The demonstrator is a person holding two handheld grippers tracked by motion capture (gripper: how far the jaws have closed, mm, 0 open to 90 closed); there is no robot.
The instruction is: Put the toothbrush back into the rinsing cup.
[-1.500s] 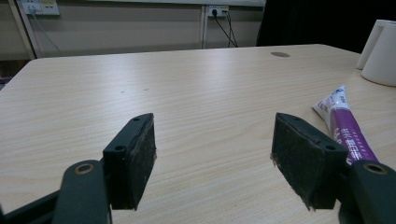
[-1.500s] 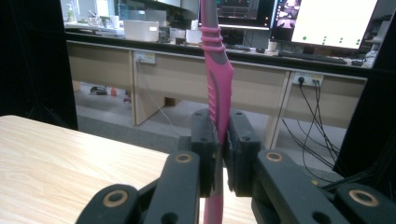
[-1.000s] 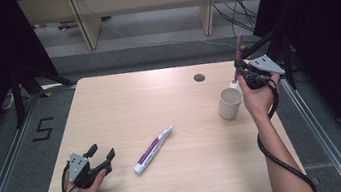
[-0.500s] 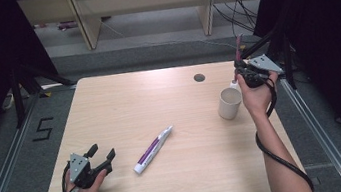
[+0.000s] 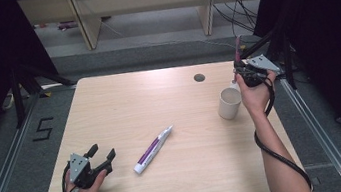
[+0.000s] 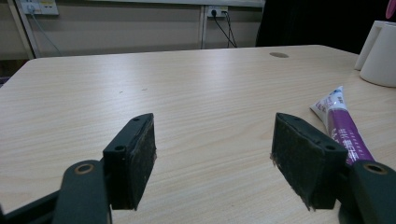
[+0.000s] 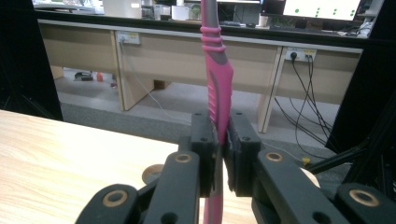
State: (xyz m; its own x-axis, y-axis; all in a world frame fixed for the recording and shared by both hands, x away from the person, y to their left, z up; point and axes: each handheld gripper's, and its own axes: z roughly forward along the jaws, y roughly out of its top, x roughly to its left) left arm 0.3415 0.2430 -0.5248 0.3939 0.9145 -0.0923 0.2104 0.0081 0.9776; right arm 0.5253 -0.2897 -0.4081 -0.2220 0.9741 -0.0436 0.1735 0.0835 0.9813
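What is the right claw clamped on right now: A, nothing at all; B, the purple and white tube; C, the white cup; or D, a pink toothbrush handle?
D: in the right gripper view the right claw has its jaws pressed shut on the pink toothbrush handle, which stands upright, while the tube lies on the table.

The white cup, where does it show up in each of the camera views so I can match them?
High view: the white cup stands right of centre on the table, just below the right gripper, which holds a pink toothbrush.
Left gripper view: at the top right edge, beyond the toothpaste tube.
Right gripper view: I cannot make it out behind the jaws.
Shared landmark: the round hole in the tabletop, far side.
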